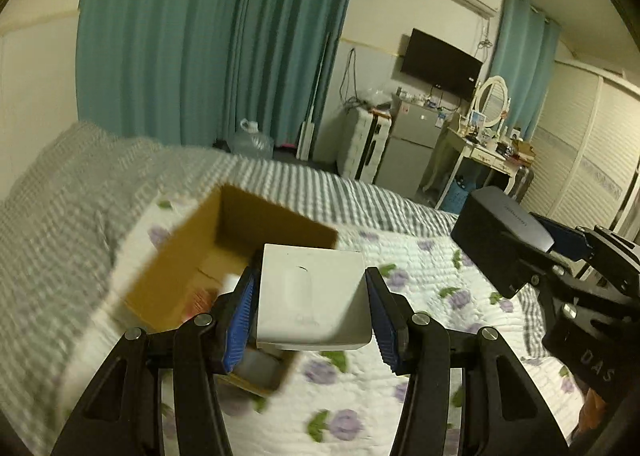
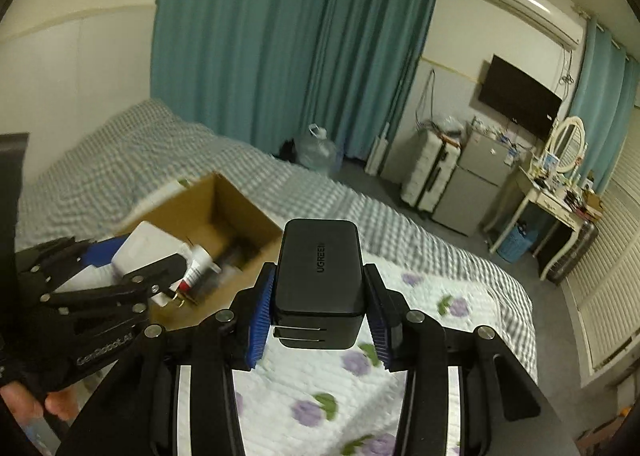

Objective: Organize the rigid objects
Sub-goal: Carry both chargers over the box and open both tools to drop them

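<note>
My left gripper (image 1: 310, 296) is shut on a white box (image 1: 310, 292) and holds it above the near corner of an open cardboard box (image 1: 276, 212) on the bed. In the right wrist view the white box (image 2: 148, 246) hangs over the cardboard box (image 2: 224, 196), which holds a white tube (image 2: 196, 266) and other small items. My right gripper (image 2: 320, 296) is shut on a black UGREEN charger (image 2: 320, 280), its prongs facing me, held above the floral quilt to the right of the cardboard box. The charger also shows in the left wrist view (image 1: 500, 236).
The bed has a floral quilt (image 1: 400, 336) and a grey checked blanket (image 1: 72, 192). Beyond it are teal curtains (image 1: 208, 36), a water jug (image 1: 252, 140), a suitcase (image 1: 364, 144), a small fridge (image 1: 412, 148), a dressing table (image 1: 484, 148) and a wardrobe (image 1: 580, 144).
</note>
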`<state>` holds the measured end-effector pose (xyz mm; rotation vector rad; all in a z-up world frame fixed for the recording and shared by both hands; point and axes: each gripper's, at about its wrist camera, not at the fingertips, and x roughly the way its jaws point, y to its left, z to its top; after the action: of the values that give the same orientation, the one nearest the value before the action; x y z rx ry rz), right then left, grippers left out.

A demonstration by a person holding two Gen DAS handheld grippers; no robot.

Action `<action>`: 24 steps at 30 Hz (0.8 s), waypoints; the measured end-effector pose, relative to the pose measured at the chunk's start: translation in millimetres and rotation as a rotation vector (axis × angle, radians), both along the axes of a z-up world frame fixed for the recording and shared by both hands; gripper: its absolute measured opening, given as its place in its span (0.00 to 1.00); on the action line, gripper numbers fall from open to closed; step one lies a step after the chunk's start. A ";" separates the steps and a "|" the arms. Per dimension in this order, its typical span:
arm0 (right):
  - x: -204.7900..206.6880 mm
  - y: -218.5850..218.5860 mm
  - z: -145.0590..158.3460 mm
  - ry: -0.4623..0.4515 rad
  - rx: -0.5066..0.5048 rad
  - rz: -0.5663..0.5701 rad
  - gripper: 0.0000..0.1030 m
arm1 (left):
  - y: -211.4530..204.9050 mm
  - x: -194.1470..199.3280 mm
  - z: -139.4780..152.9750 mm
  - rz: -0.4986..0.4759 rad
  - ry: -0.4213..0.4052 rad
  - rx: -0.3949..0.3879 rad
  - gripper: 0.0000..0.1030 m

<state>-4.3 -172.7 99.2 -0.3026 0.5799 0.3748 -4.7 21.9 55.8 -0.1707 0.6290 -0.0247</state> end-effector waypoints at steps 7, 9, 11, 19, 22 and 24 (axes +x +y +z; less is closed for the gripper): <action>9.9 58.9 -8.4 0.005 0.055 0.063 0.41 | 48.4 29.8 -7.8 -0.030 0.018 0.074 0.52; 18.2 73.2 -15.4 0.018 0.064 0.075 0.41 | 59.7 45.6 -20.4 -0.055 0.051 0.092 0.52; 28.4 84.6 -23.9 0.031 0.072 0.080 0.41 | 65.7 60.6 -32.5 -0.095 0.085 0.110 0.52; 79.4 102.3 -66.4 0.085 0.086 0.047 0.41 | 64.1 124.7 -81.6 -0.215 0.185 0.219 0.52; 95.4 103.0 -80.3 0.101 0.076 0.039 0.41 | 69.0 144.5 -94.0 -0.210 0.195 0.213 0.52; 103.9 102.3 -88.9 0.108 0.072 0.036 0.41 | 70.0 151.9 -102.2 -0.228 0.207 0.214 0.52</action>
<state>99.6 -70.4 10.3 -0.2251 0.6665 0.4478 147.2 91.9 -46.4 0.1075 0.8498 -0.1604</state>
